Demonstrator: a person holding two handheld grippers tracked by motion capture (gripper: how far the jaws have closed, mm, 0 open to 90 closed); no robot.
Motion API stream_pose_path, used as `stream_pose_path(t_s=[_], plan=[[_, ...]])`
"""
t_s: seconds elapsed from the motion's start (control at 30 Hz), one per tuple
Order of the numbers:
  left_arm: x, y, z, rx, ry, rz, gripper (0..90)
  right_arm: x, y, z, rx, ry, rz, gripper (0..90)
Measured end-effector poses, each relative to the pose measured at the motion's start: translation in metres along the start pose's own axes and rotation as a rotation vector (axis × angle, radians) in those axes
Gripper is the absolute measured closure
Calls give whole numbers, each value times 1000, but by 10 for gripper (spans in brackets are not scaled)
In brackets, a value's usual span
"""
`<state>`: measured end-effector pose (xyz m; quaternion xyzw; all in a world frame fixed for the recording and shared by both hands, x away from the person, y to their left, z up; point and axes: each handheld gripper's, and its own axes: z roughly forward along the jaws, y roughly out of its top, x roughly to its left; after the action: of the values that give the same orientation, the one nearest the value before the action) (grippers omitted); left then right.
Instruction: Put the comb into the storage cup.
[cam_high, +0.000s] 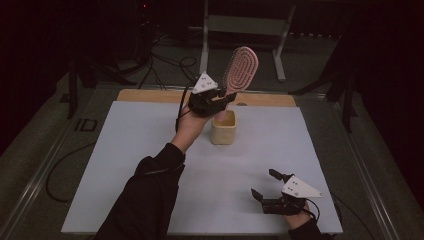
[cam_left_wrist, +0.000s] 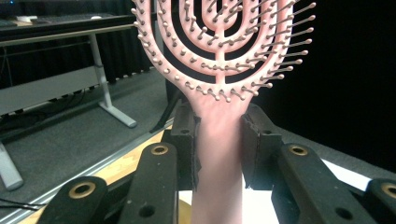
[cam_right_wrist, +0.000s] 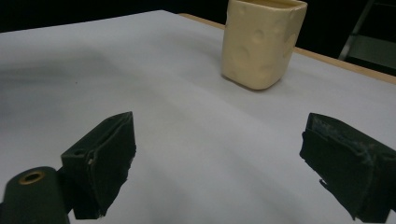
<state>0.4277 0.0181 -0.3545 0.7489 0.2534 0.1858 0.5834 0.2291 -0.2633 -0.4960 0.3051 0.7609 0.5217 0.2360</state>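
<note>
Above the middle of the high view, the left gripper (cam_high: 223, 98) is raised off the table, its jaws pressed onto the handle of a pink hairbrush (cam_high: 240, 68). The brush head rises up and to the right of the gripper, bristle side facing the camera. From the left gripper view, the two black pads (cam_left_wrist: 183, 144) squeeze the handle from either side, and the vented head with its pale bristles fans out across the top of the frame.

Directly below the held brush in the high view stands a cream-coloured cup (cam_high: 223, 128), upright on the white table top (cam_high: 140, 150), just right of the person's left hand (cam_high: 191, 125).

At the lower right of the high view, the right gripper (cam_high: 263, 184) sits low over the table, well apart from the cup, its jaws spread wide with nothing between them. Its own view shows the cup (cam_right_wrist: 261, 42) at the upper right.
</note>
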Motion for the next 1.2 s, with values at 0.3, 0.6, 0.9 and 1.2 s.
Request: stream_pose_path(t_s=[0.3, 0.6, 0.9, 1.2], plan=[[12, -14, 16, -30, 6, -39, 702, 0, 0, 0, -2, 8, 3, 100], [21, -29, 29, -70, -4, -30, 701, 0, 0, 0, 1, 12, 8, 101], [27, -43, 38, -59, 11, -22, 701, 0, -1, 1, 1, 18, 12, 101], [26, -54, 42, -33, 20, -16, 701, 1, -1, 2, 1, 21, 13, 101]])
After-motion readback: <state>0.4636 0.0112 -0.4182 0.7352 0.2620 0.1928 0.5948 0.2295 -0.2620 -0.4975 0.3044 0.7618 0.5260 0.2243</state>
